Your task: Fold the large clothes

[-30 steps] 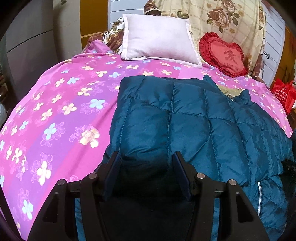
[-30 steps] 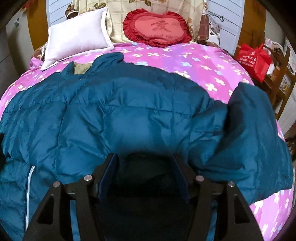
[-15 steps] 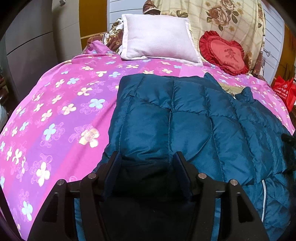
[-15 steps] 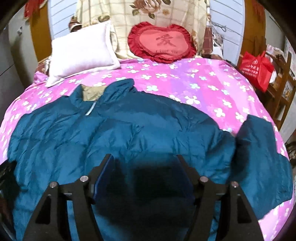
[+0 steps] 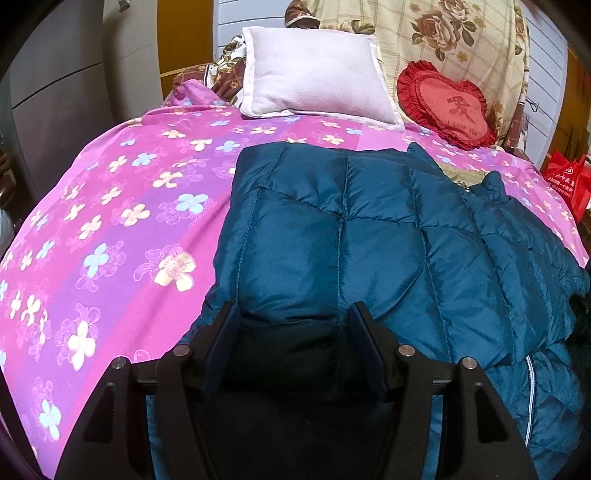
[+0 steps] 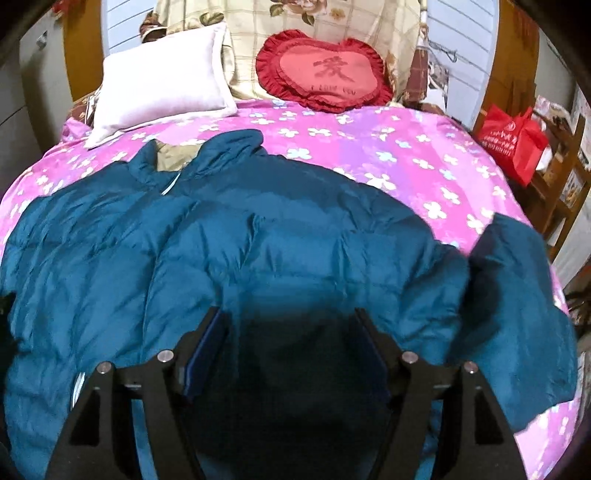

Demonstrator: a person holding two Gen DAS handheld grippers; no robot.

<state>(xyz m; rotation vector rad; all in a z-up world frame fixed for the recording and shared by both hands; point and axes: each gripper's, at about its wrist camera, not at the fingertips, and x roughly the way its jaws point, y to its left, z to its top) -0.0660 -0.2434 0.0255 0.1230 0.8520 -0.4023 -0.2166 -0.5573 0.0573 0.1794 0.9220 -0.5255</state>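
A teal quilted down jacket (image 5: 369, 236) lies spread on a pink flowered bed sheet (image 5: 110, 221). Its left side is folded over the body, and its collar points toward the pillows. My left gripper (image 5: 293, 321) is open, its fingers standing on either side of the folded padded edge. In the right wrist view the jacket (image 6: 221, 240) fills the middle, with a sleeve (image 6: 517, 314) lying out to the right. My right gripper (image 6: 291, 321) is open just above the jacket's lower part, with nothing clamped.
A white pillow (image 5: 314, 74) and a red heart cushion (image 5: 447, 103) lean at the head of the bed against a floral blanket (image 6: 332, 18). A red bag (image 6: 513, 136) sits on wooden furniture right of the bed. Grey cabinets (image 5: 55, 92) stand left.
The right gripper has pulled back and risen, showing more of the jacket and its collar. The right sleeve has settled lower. The left gripper has barely moved.
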